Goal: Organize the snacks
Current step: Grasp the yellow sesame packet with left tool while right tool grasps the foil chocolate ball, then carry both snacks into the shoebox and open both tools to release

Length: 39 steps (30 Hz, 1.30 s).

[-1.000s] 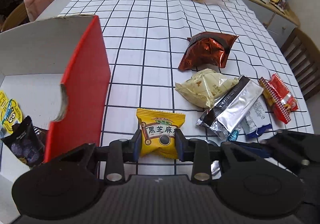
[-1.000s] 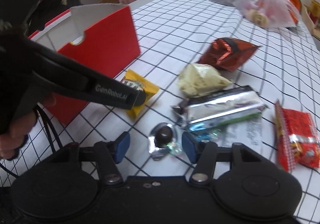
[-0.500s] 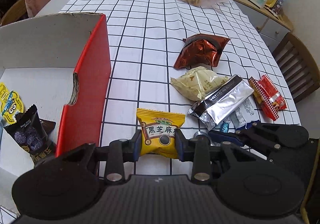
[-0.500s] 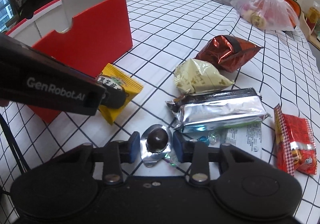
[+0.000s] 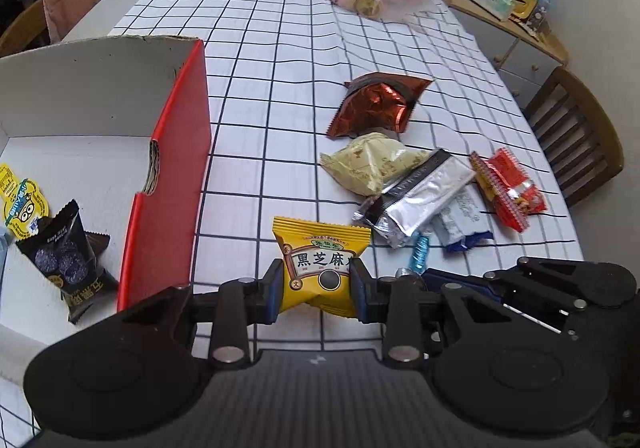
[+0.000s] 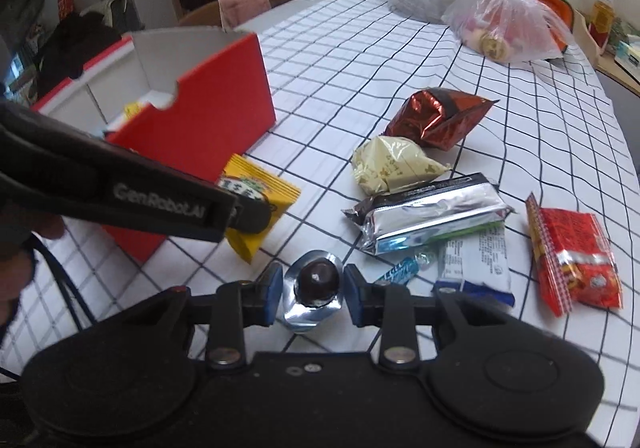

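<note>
The left gripper (image 5: 316, 286) is clamping the yellow sesame packet (image 5: 320, 272) by its lower half, both blue pads pressed into the wrapper so that it creases between them, and the packet is sitting just beside the red outer wall of the box (image 5: 168, 184), above the checked tablecloth (image 5: 280, 96). The right gripper (image 6: 312, 288) is bracketing the foil-wrapped chocolate ball (image 6: 316, 282), its pads lying close on either side of the silver wrapper; whether they are actually pinching it or only flanking it cannot be told from either view. The likely step is carrying both pieces into the box, where a dark cookie packet (image 5: 68, 256) and a yellow cartoon sticker pack (image 5: 20, 200) are already lying. To do this well, the person is best lifting the yellow packet clear of the red wall's top edge before moving left, since the soft wrapper could catch on the cardboard notch and slip. The round chocolate is the trickier item: its slick foil is offering little grip, so the pads should be closing on the ball itself, not on the loose foil skirt. The remaining snacks, the red foil bag (image 6: 436, 120), the cream packet (image 6: 392, 164), the silver bar (image 6: 432, 212) and the red checked packet (image 6: 572, 252), are waiting well to the right.
</note>
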Each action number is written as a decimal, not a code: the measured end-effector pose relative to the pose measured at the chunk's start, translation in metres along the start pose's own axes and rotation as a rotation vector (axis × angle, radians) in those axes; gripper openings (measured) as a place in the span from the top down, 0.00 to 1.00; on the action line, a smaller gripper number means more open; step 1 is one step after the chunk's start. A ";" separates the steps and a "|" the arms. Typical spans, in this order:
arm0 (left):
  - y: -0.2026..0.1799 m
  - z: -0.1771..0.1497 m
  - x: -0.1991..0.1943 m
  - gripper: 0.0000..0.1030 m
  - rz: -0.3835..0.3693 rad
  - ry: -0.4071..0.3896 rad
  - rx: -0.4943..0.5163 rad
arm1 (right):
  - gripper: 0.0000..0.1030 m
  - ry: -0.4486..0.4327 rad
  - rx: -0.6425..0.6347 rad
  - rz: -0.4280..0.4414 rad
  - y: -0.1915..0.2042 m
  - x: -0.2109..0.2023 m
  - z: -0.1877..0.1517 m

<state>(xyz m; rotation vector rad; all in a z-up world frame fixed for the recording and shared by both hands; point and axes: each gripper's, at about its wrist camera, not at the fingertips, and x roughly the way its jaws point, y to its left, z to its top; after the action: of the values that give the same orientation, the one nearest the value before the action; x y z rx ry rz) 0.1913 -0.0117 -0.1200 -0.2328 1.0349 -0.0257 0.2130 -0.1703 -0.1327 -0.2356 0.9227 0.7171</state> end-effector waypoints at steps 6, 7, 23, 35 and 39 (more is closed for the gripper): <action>-0.002 -0.008 -0.030 0.68 -0.002 -0.022 0.021 | 0.70 0.003 -0.009 -0.022 0.013 -0.029 0.001; -0.002 -0.009 -0.036 0.68 -0.006 -0.028 0.026 | 0.70 0.001 -0.009 -0.023 0.016 -0.034 0.001; 0.024 -0.012 -0.133 0.68 -0.062 -0.116 0.047 | 0.70 -0.107 -0.023 -0.010 0.078 -0.089 0.032; 0.103 0.001 -0.166 0.68 0.010 -0.168 0.000 | 0.70 -0.146 -0.061 0.010 0.139 -0.064 0.076; 0.140 0.007 -0.168 0.68 0.044 -0.170 -0.026 | 0.70 -0.140 -0.063 0.012 0.157 -0.043 0.090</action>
<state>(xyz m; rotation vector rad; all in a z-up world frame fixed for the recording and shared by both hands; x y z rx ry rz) 0.0984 0.1477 -0.0023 -0.2319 0.8713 0.0463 0.1512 -0.0300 -0.0274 -0.2329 0.7697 0.7654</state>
